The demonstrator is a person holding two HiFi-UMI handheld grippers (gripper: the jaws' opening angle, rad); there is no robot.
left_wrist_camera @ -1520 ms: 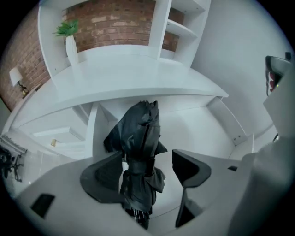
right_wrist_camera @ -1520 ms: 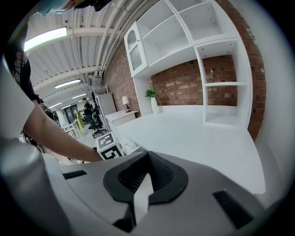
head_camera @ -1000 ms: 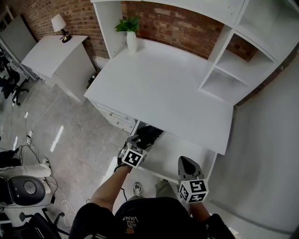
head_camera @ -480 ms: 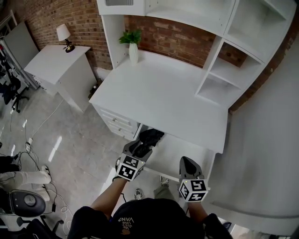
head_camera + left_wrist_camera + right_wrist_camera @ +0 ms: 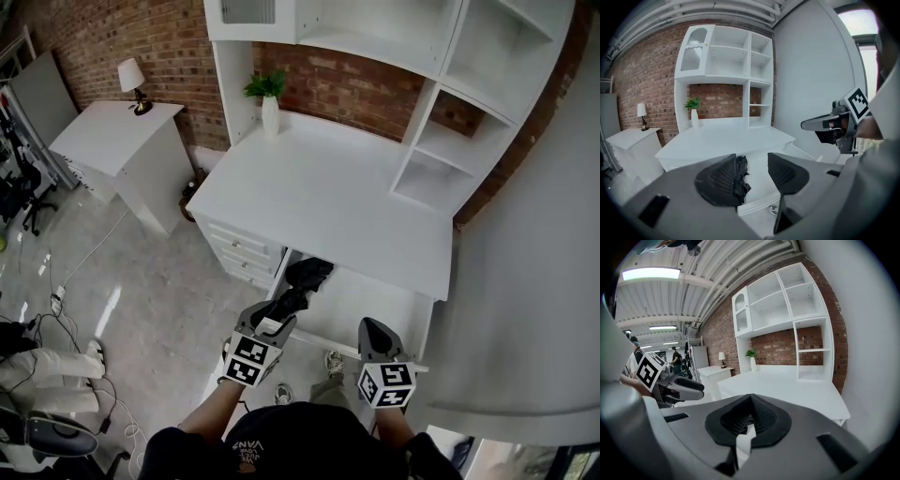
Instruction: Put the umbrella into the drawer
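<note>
The black folded umbrella [image 5: 307, 274] lies in the open white drawer [image 5: 380, 305] under the desk, at its left end; the left gripper view shows the umbrella [image 5: 740, 177] past my left pad. My left gripper [image 5: 267, 322] hovers over the drawer's front left corner, clear of the umbrella. Its jaws are closing, still apart, with nothing between them [image 5: 754, 177]. My right gripper [image 5: 371, 330] hangs at the drawer's front edge, shut and empty [image 5: 749, 420]. Each gripper shows in the other's view: the right gripper [image 5: 829, 124], the left gripper [image 5: 679, 389].
The white desk [image 5: 328, 197] carries a potted plant in a white vase [image 5: 270, 105] and a hutch of shelves [image 5: 441, 150]. A side table with a lamp [image 5: 117, 136] stands left. Cables lie on the grey floor [image 5: 56, 281]. A white wall [image 5: 534, 281] runs along the right.
My left gripper has lifted and drawn back from the umbrella, its jaws narrowing. The umbrella stays in the drawer. My right gripper shifted slightly.
</note>
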